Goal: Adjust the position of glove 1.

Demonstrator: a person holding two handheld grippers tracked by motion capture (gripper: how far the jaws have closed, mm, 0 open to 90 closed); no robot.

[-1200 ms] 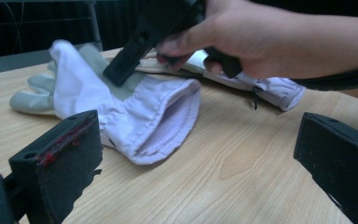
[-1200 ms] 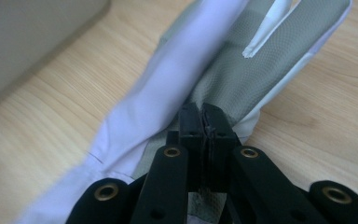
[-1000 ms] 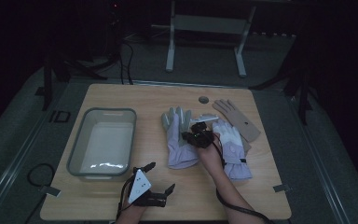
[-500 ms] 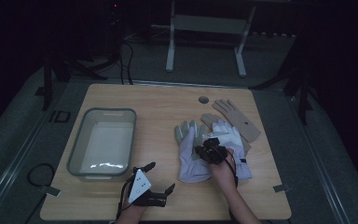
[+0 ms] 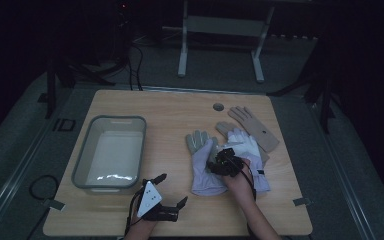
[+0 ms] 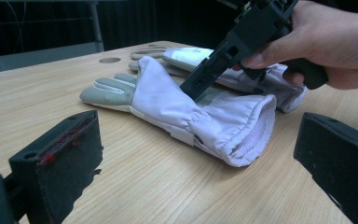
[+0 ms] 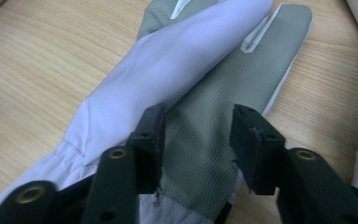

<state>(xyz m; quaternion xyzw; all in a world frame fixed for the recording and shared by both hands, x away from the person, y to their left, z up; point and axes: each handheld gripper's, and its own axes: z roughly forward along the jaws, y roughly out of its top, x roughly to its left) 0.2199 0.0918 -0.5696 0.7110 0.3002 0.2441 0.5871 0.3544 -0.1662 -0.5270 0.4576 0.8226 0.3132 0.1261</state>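
Observation:
A lavender glove (image 5: 203,170) with a grey palm lies on the wooden table (image 5: 170,112), cuff toward me; it also appears in the left gripper view (image 6: 168,100). My right gripper (image 5: 223,162) points down onto it, and its jaws have just been opening. In the right gripper view the right gripper (image 7: 200,140) stands open over the glove's grey palm (image 7: 214,107), the pads clear of the cloth. My left gripper (image 5: 170,189) rests near the table's front edge, open and empty (image 6: 200,163). A second lavender glove (image 5: 250,147) lies just right of the first.
A grey plastic bin (image 5: 87,155) stands on the left half of the table. A beige glove (image 5: 254,126) lies at the back right, partly under the lavender pair. A round hole (image 5: 218,107) sits in the tabletop behind the gloves.
The right gripper drew the lavender glove toward me and to the right, then its jaws opened and let the cloth go. The left gripper has stayed put.

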